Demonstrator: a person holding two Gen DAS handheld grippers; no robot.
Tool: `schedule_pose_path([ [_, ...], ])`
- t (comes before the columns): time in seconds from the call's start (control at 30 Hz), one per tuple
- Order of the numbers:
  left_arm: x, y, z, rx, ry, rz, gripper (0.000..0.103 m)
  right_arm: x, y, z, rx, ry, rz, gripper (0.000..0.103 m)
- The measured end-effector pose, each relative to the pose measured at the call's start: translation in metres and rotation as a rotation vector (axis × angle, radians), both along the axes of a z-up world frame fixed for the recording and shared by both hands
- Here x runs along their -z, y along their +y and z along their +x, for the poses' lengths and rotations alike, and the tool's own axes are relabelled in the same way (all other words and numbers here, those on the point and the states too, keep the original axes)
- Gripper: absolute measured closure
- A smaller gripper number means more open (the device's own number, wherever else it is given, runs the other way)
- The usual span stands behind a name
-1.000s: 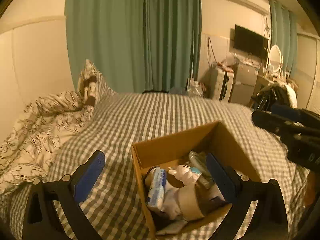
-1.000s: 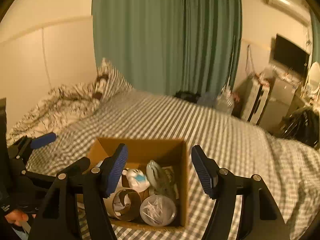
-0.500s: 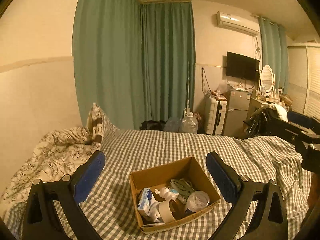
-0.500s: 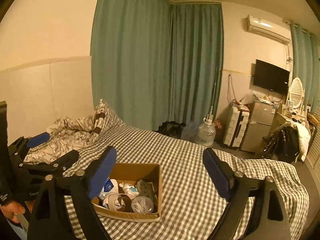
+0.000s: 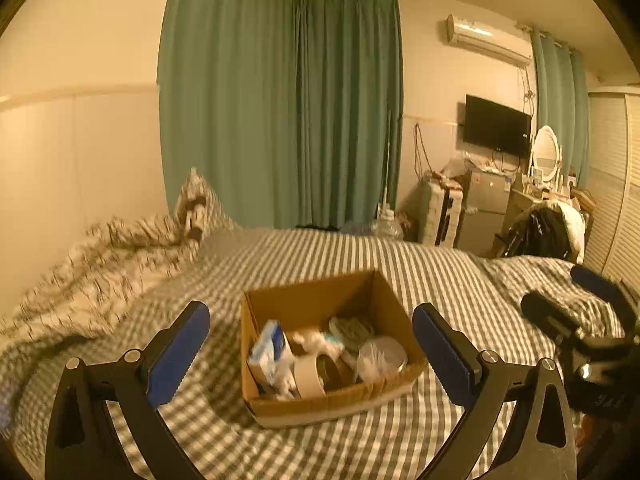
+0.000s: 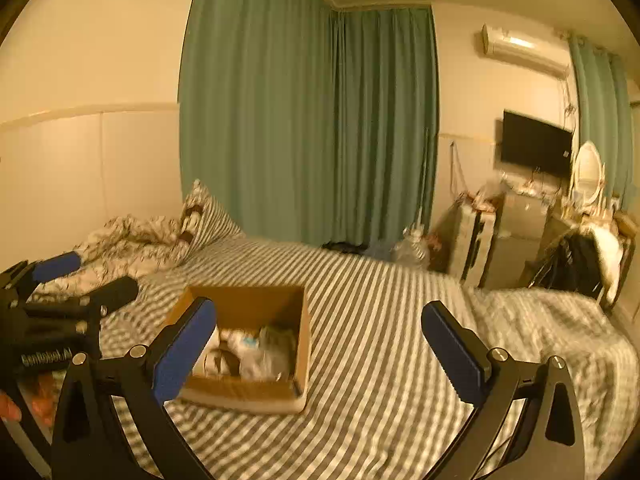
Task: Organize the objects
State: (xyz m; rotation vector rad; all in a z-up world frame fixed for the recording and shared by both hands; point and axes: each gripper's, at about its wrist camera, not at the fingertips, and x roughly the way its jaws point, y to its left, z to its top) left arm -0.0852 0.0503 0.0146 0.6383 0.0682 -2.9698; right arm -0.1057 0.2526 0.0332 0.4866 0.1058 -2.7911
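An open cardboard box (image 5: pixel 312 304) sits on the checked bed (image 5: pixel 360 256). It holds a blue-and-white pack (image 5: pixel 270 350), a tape roll (image 5: pixel 310 376), a clear round tub (image 5: pixel 382 358) and other small items. My left gripper (image 5: pixel 312 354) is open and empty, raised in front of the box. My right gripper (image 6: pixel 320 350) is open and empty, with the box (image 6: pixel 248 304) behind its left finger. Each gripper shows at the edge of the other's view, the right one (image 5: pixel 580 312) and the left one (image 6: pixel 68 284).
A crumpled patterned duvet (image 5: pixel 100 256) and a pillow (image 5: pixel 196 204) lie at the bed's head on the left. Green curtains (image 5: pixel 280 112) hang behind. A TV (image 5: pixel 498 126), small cabinets (image 5: pixel 444 212) and a chair with clothes (image 5: pixel 544 232) stand at the right.
Both grippers pulled back and up from the box, then came a little closer again. The box now looks smaller than one second ago. Both stay open and empty.
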Motion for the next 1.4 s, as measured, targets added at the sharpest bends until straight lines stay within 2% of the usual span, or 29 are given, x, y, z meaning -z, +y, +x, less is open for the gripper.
schedule_pose_path([
  [0.13, 0.023, 0.0, 0.004, -0.022, -0.016, -0.018, 0.0, 0.029, 0.003, -0.006, 0.025, -0.036, 0.007, 0.0],
  [0.3, 0.035, 0.0, 0.01, -0.039, -0.046, -0.021, 0.0, 0.028, 0.01, -0.008, 0.055, -0.035, -0.039, 0.0],
  [0.4, 0.036, -0.001, 0.011, -0.037, -0.061, -0.021, 0.0, 0.025, 0.011, -0.004, 0.05, -0.023, -0.062, 0.0],
  [0.73, 0.03, -0.003, 0.014, -0.065, -0.05, -0.048, 0.0, 0.025, 0.004, -0.002, 0.047, -0.028, -0.018, 0.0],
  [1.4, 0.033, -0.004, 0.012, -0.065, -0.086, -0.066, 0.0, 0.03, -0.002, -0.005, 0.048, -0.039, 0.016, 0.0],
])
